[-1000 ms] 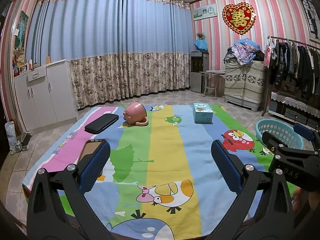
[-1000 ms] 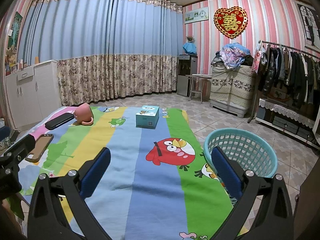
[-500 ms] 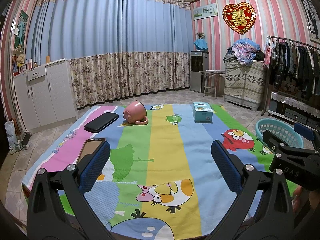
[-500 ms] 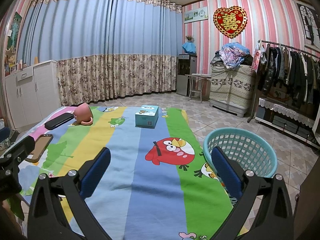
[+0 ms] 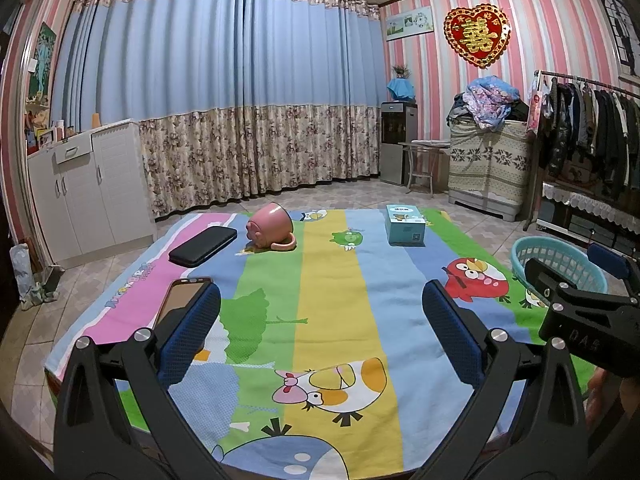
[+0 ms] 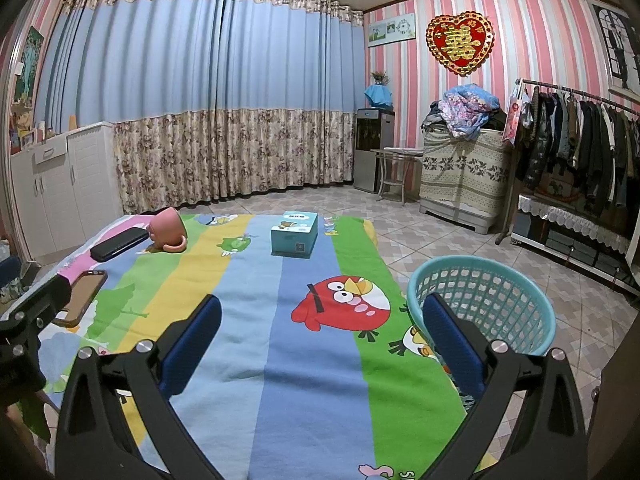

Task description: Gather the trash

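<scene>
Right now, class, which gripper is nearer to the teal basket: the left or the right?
Right. The right gripper hangs beside the teal basket, its right finger overlapping the rim in view. The left gripper is over the cartoon blanket, farther left.

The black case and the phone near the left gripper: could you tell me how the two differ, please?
The black case is matte black all over; the phone shows a glossy brownish face with a coppery rim. The black case lies farther off, beside the tipped pink mug; the phone lies nearer, partly hidden behind the left gripper finger. The case looks thicker. Both lie flat on the cartoon blanket.
</scene>
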Demonstrator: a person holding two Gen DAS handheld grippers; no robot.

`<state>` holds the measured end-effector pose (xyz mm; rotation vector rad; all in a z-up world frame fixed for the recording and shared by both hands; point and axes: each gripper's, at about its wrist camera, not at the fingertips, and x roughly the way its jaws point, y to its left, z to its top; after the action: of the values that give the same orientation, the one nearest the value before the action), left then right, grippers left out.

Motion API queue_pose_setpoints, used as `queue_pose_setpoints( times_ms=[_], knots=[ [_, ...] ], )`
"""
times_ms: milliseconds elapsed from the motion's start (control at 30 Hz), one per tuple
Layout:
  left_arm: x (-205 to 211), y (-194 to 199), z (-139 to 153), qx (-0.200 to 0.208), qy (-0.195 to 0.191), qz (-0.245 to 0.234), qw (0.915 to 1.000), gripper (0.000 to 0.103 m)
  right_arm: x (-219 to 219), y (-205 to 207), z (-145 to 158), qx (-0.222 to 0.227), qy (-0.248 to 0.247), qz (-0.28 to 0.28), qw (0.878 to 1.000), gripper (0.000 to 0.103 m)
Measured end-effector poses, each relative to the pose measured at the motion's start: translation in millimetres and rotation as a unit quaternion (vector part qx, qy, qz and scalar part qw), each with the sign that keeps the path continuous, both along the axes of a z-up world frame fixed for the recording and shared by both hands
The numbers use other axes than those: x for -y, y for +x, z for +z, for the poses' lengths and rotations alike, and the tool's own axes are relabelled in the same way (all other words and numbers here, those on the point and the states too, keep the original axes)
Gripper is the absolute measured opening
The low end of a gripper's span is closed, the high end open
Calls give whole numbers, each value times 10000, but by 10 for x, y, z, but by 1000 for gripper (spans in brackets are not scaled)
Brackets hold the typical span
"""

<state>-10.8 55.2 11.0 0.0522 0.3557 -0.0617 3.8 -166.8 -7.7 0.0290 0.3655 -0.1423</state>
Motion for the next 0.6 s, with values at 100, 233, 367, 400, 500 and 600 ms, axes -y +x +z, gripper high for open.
queue_pose_setpoints(
  times_ms=[100, 233, 367, 400, 500, 600],
  knots=[
    [-2, 5, -1, -5, -7, -2, 10000, 98, 1, -2, 2, 6, -7, 5, 10000, 98],
    [-7, 6, -2, -3, -5, 7, 10000, 98, -4, 0, 1, 2, -2, 5, 10000, 98],
    [-9, 7, -6, -4, -7, 10, 10000, 98, 1, 3, -1, 5, -1, 1, 10000, 98],
    [-10, 8, -6, -5, -8, 7, 10000, 98, -4, 2, 0, 6, 0, 0, 10000, 98],
    [-11, 7, -6, -3, -7, 6, 10000, 98, -5, 1, 0, 3, -2, 5, 10000, 98],
    [-12, 8, -6, -5, -9, 6, 10000, 98, -9, 2, 1, 3, -5, 6, 10000, 98]
  ],
)
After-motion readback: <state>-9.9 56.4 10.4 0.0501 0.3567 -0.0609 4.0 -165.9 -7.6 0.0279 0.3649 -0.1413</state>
